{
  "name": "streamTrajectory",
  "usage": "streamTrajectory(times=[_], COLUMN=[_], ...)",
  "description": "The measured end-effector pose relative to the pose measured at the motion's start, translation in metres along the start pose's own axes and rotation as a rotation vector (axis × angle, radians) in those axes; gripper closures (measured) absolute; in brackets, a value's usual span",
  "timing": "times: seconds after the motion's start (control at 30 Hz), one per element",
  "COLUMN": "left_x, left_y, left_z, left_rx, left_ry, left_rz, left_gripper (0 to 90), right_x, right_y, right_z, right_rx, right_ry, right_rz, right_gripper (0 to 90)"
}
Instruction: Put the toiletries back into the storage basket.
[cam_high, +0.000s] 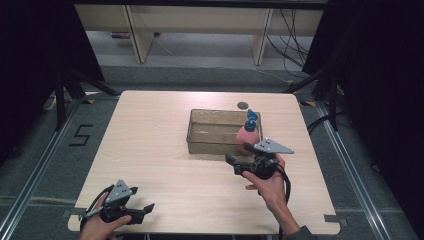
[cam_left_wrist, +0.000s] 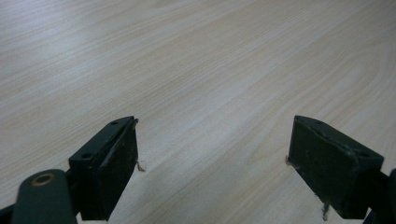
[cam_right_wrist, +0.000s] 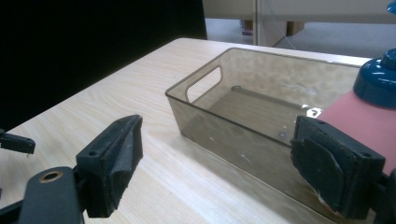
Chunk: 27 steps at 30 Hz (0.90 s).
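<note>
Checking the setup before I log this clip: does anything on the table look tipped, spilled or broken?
Nothing stands out. The pink bottle with the blue cap stands upright in the right end of the clear bin, which sits flat on the table. No spill shows. Both the left hand-held gripper and right hand-held gripper are open.

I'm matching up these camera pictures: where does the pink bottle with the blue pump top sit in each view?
High view: the pink bottle stands at the right end of the clear bin, just beyond the right gripper.
Left gripper view: not in it, just table.
Right gripper view: bottle at the right edge.
Shared landmark: the bin.
</note>
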<state>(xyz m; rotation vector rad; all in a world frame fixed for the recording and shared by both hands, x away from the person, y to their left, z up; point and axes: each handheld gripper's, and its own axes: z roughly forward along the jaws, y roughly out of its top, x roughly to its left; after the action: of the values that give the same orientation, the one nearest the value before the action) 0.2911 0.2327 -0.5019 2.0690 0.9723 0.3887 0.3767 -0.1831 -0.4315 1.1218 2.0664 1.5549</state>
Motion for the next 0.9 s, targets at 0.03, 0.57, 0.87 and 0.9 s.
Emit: streamTrajectory(times=[0.03,0.57,0.87,0.9], left_x=[0.0,-0.002,-0.001,-0.001], left_y=[0.0,-0.001,0.0,-0.001], left_z=[0.0,0.0,-0.001,0.0], left_rx=[0.001,-0.002,0.007,0.002], left_ry=[0.0,-0.003,-0.01,-0.008], left_rz=[0.001,-0.021,-0.018,-0.018], left_gripper=[15.2,15.3,15.3,15.2], right_x=[0.0,0.006,0.007,0.006], right_y=[-0.001,-0.011,-0.016,-0.016], right_z=[0.0,-0.002,-0.004,-0.006], right_rx=[0.001,0.02,0.034,0.037], right_ry=[0.006,0.013,0.037,0.024], right_rz=[-0.006,-0.021,0.012,-0.004], right_gripper=[17.5,17.5,17.5,17.3])
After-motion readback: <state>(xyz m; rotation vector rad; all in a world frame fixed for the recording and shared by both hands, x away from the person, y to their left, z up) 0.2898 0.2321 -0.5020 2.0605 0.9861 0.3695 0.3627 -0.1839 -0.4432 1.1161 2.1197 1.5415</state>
